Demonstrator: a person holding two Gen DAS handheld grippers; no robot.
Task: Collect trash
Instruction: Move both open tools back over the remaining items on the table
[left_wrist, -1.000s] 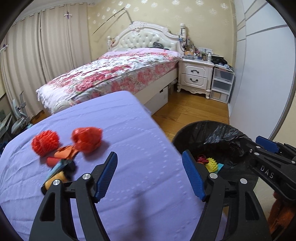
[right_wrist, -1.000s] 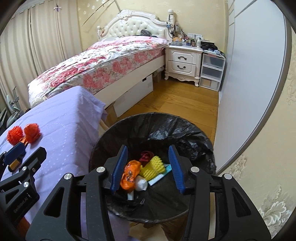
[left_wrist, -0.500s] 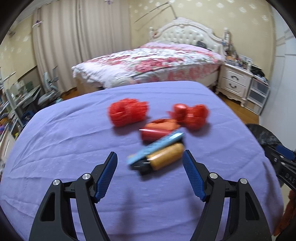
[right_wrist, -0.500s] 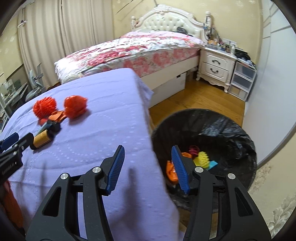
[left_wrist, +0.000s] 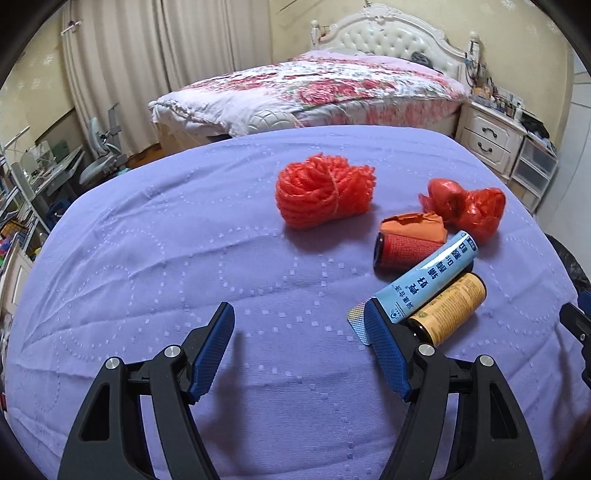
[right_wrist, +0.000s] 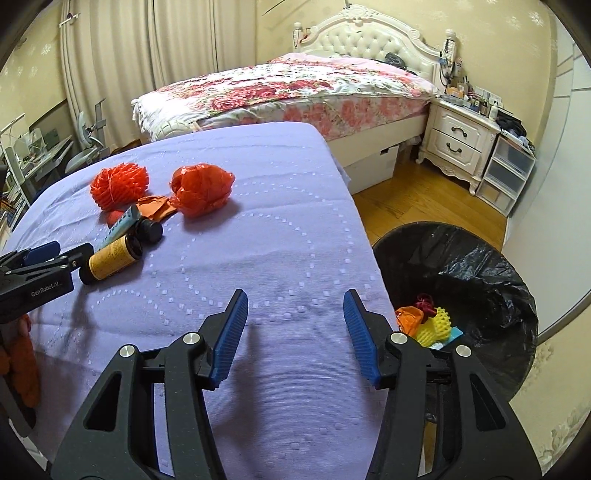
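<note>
Trash on the purple counter (left_wrist: 155, 258), from the red mesh bundle (left_wrist: 325, 192) across to the orange bottle (left_wrist: 448, 310) at 3 o'clock; judged mid-collection, reaching for another piece. Left claw (left_wrist: 299, 328) gaping wide, empty, right finger just beside the blue tube (left_wrist: 428, 278); next, shift toward 2 o'clock and close on it. Right claw (right_wrist: 295, 328) equally wide, holding nothing, bin (right_wrist: 461, 258) at 3 o'clock.

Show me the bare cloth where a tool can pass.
Free: the cloth left of the net ball, and the strip between the bottles and the bin. Crowded: net ball, red bag, box and bottles bunched together.
</note>
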